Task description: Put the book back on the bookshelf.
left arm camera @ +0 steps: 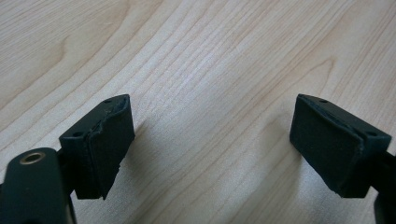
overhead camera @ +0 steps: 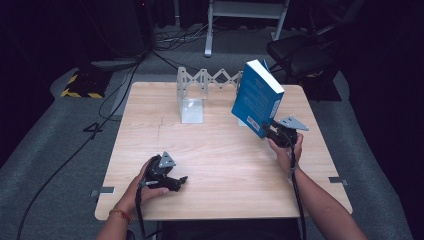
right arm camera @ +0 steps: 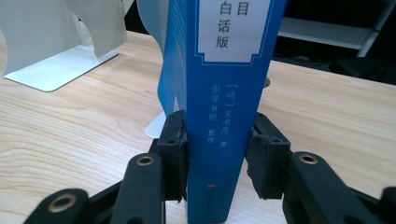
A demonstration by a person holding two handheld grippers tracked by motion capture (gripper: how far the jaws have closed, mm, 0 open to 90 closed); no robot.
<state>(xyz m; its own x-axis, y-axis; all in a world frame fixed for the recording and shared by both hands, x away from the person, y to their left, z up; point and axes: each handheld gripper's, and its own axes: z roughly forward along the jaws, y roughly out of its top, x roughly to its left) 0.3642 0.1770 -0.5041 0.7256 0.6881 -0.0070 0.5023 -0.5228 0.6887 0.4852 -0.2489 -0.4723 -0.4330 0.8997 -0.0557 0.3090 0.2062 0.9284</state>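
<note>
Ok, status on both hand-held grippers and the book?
Right hand-held gripper shut on blue book, tilted. Left hand-held gripper open, low over table. White bookend stands clear to the left.

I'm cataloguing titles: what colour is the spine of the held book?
Blue, with a white label panel; the book shows best in the right gripper view.

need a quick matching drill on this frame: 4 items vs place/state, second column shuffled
1. blue book
2. left gripper
3. right gripper
4. white bookend

a. open, low over bare wood at the table's near side
b. upright on the table's far side
c. tilted, lifted off the table
d. shut on the spine's lower end

Pairs: 1-c, 2-a, 3-d, 4-b
</note>
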